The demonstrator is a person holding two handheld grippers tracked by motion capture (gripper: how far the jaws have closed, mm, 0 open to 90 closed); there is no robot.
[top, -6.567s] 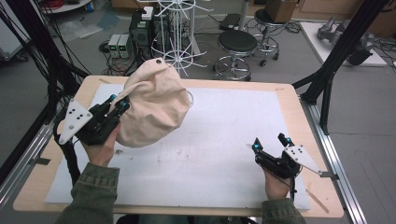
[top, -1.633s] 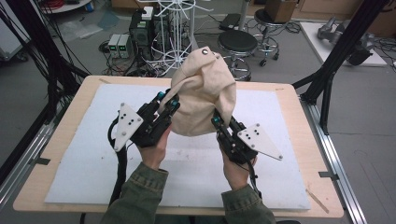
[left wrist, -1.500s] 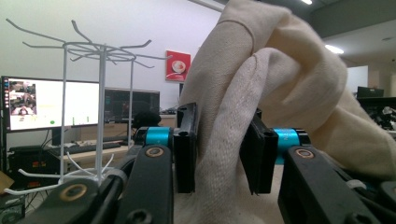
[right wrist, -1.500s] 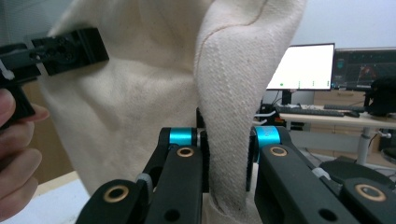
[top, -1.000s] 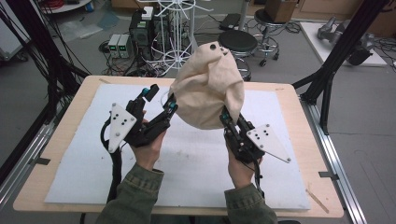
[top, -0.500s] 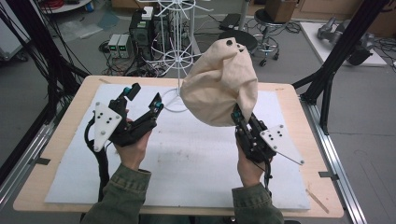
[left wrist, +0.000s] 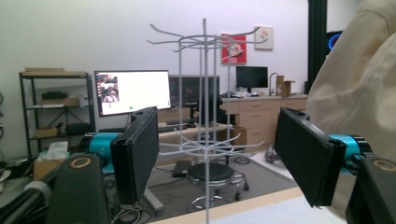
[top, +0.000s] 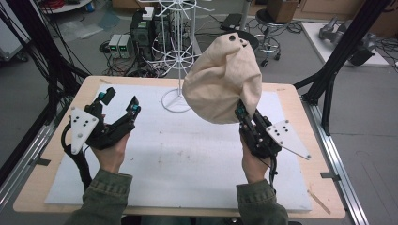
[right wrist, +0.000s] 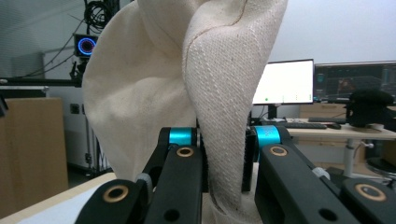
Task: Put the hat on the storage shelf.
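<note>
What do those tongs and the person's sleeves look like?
Both tongs, left and right, are black with turquoise bits near the tips. Each carries a grey three-cornered plate dotted with dark holes and trails a black cable. The sleeves are olive green.

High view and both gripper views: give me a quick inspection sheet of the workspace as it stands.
Surface: wooden table under a white mat, faintly smudged.
Job's things: cream cap held up off the mat; white wire rack upright at the far edge.
Clutter: nothing seen.
Grippers: left gripper open, empty; right gripper clamped on the cap's edge.
Cables: black cable trails beside the left hand.
Surroundings: stools, monitors, electronics on the floor.
</note>
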